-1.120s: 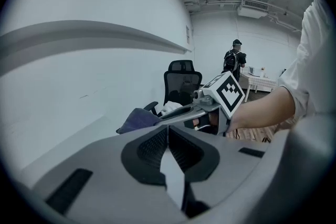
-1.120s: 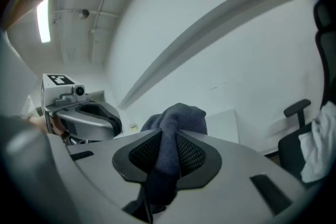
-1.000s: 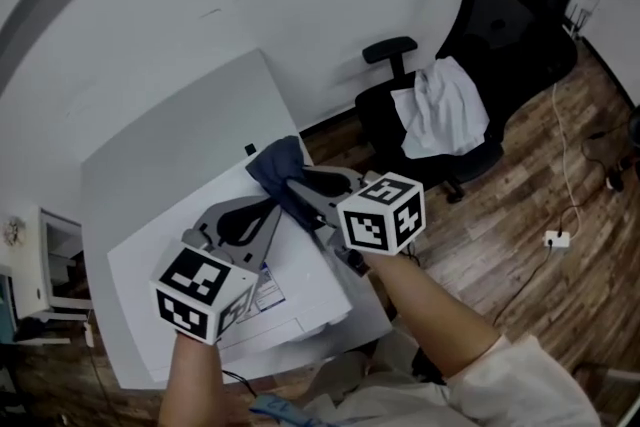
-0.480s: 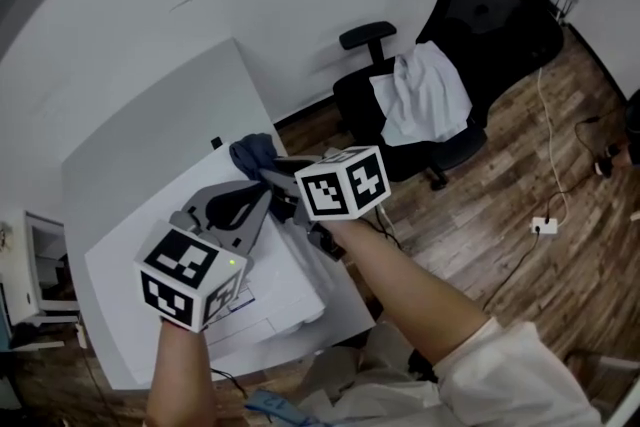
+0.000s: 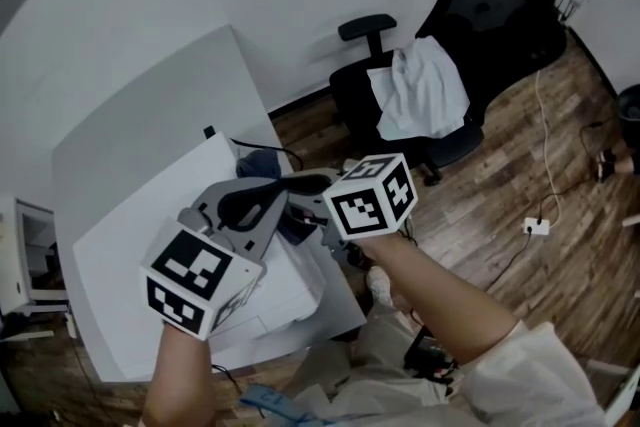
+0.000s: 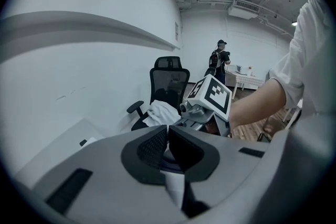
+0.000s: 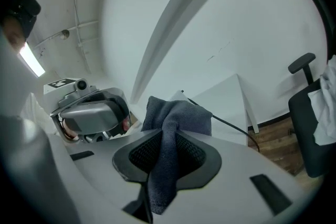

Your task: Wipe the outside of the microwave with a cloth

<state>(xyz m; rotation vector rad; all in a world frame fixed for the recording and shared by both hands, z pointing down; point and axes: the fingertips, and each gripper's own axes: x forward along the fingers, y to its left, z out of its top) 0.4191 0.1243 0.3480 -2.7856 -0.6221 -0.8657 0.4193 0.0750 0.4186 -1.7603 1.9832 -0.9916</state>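
White desk (image 5: 120, 185) fills the lower left under a bare white wall, with wooden floor (image 5: 520, 215) to the right. On it sits the boxy white microwave (image 5: 292, 293), directly below both claws. The dark blue cloth (image 7: 176, 113) is clamped between the jaws of the right claw (image 7: 168, 139). It bunches out past the tips and its tail hangs back through the pads.

Compared with half a second ago, the right claw has slid to the right and a little lower. Its marker cube now sits past the microwave's right edge, while the cloth is over the rear of the top.

The left claw (image 6: 168, 136) is just left of the right one and pointing up toward it, jaws together on nothing. Both forearms reach in from below, the right one angled in from the lower right.

A black cable (image 5: 268, 148) runs across the desk just beyond the cloth. The microwave's near corner is close to the desk edge. To the right of the right claw the floor is open as far as a black office chair (image 5: 480, 35) with a white garment (image 5: 420, 100) draped on it.
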